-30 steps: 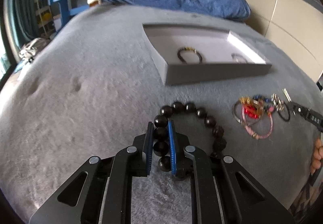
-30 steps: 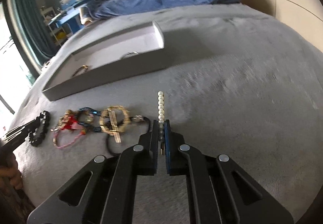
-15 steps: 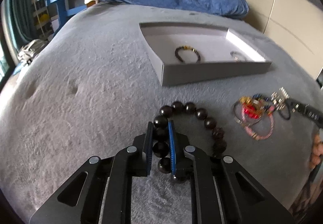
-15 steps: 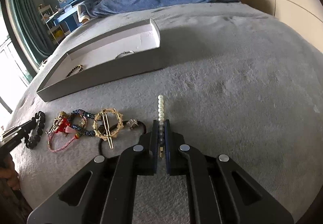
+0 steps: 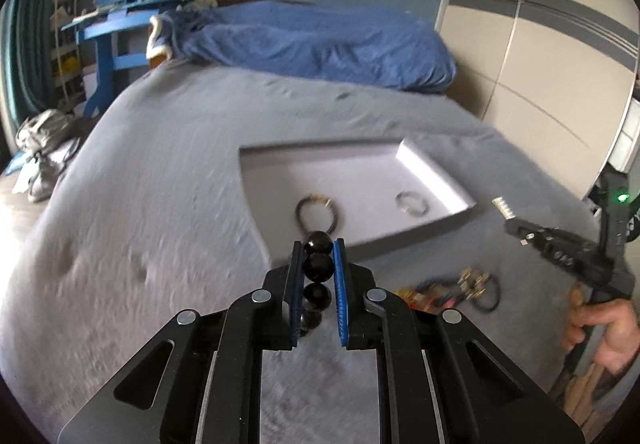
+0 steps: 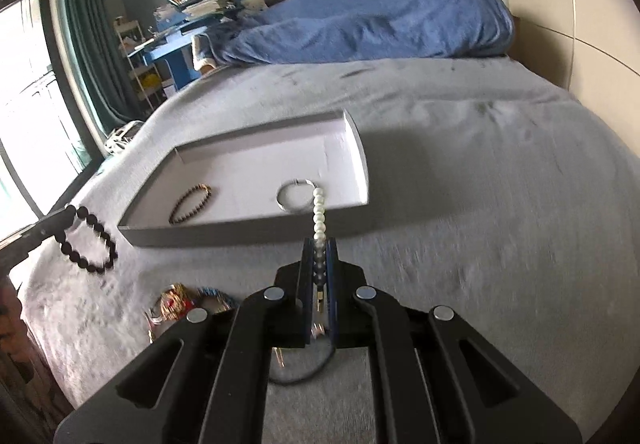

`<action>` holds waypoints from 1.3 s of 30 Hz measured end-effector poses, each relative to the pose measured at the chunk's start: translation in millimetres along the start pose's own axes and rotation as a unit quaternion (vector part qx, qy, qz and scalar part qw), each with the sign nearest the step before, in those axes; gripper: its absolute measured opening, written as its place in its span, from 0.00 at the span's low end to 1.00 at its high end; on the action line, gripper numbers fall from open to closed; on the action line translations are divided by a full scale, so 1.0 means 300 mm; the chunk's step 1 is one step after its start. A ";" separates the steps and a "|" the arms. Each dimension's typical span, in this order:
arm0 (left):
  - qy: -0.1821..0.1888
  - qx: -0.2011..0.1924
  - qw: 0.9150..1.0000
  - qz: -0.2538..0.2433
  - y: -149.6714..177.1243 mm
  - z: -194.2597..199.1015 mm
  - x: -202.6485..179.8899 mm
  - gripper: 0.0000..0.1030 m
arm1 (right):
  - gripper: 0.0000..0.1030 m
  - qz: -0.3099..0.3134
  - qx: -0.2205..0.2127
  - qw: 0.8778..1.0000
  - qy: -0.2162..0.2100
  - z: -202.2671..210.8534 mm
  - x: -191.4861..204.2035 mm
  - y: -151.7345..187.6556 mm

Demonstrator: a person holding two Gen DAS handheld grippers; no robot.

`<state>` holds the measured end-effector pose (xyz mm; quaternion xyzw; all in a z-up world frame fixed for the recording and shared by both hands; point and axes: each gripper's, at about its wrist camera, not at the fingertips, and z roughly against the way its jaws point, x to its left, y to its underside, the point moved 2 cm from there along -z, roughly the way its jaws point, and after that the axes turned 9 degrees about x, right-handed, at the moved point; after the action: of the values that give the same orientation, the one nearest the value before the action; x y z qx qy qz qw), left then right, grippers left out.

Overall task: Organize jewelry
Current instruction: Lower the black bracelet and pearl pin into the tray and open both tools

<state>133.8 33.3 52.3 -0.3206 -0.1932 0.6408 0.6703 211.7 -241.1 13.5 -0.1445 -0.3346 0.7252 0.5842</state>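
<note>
My left gripper (image 5: pixel 318 246) is shut on a black bead bracelet (image 5: pixel 318 266), lifted off the bed; the bracelet hangs from it in the right wrist view (image 6: pixel 90 240). My right gripper (image 6: pixel 319 244) is shut on a white pearl piece (image 6: pixel 319 214), also lifted, and shows in the left wrist view (image 5: pixel 516 222). A shallow grey box with a white floor (image 5: pixel 360 172) lies ahead; it holds a dark bead bracelet (image 5: pixel 316 210) and a silver bracelet (image 5: pixel 412 202). In the right wrist view the box (image 6: pixel 256 164) holds the same two pieces.
A pile of colourful jewelry (image 5: pixel 452 288) lies on the grey bed cover (image 5: pixel 160 204) below the box; it also shows in the right wrist view (image 6: pixel 188 300). A blue duvet (image 5: pixel 320 40) lies at the bed's far end. A wardrobe (image 5: pixel 540 44) stands at right.
Both grippers have risen off the bed with their pieces and moved toward the box. The black bracelet now hangs free instead of lying on the cover.
</note>
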 end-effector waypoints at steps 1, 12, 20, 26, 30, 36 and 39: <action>0.002 -0.006 1.000 -0.005 -0.021 0.012 -0.013 0.14 | 0.05 0.001 -0.001 1.000 -0.003 0.000 0.003 -0.013; 0.023 -0.049 0.998 -0.025 -0.206 0.059 -0.103 0.14 | 0.05 0.031 -0.027 0.999 -0.023 0.029 0.104 -0.168; 0.039 -0.044 0.998 -0.023 -0.271 -0.010 -0.151 0.14 | 0.05 0.047 -0.031 0.998 -0.035 0.001 0.174 -0.256; 0.037 -0.035 0.998 -0.027 -0.310 -0.082 -0.157 0.14 | 0.05 0.058 -0.020 0.997 -0.036 -0.067 0.202 -0.306; 0.038 -0.032 0.998 -0.024 -0.330 -0.113 -0.152 0.14 | 0.05 0.058 -0.015 0.998 -0.036 -0.103 0.202 -0.328; 0.045 -0.027 0.998 -0.024 -0.354 -0.158 -0.157 0.14 | 0.05 0.061 0.001 0.998 -0.033 -0.167 0.189 -0.347; 0.045 -0.021 0.998 -0.027 -0.360 -0.187 -0.165 0.14 | 0.05 0.061 0.007 0.998 -0.033 -0.193 0.185 -0.351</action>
<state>245.7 -22.7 92.5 -0.3580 -0.1849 0.6030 0.6885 310.3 -160.4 50.0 -0.1365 -0.3387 0.7660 0.5291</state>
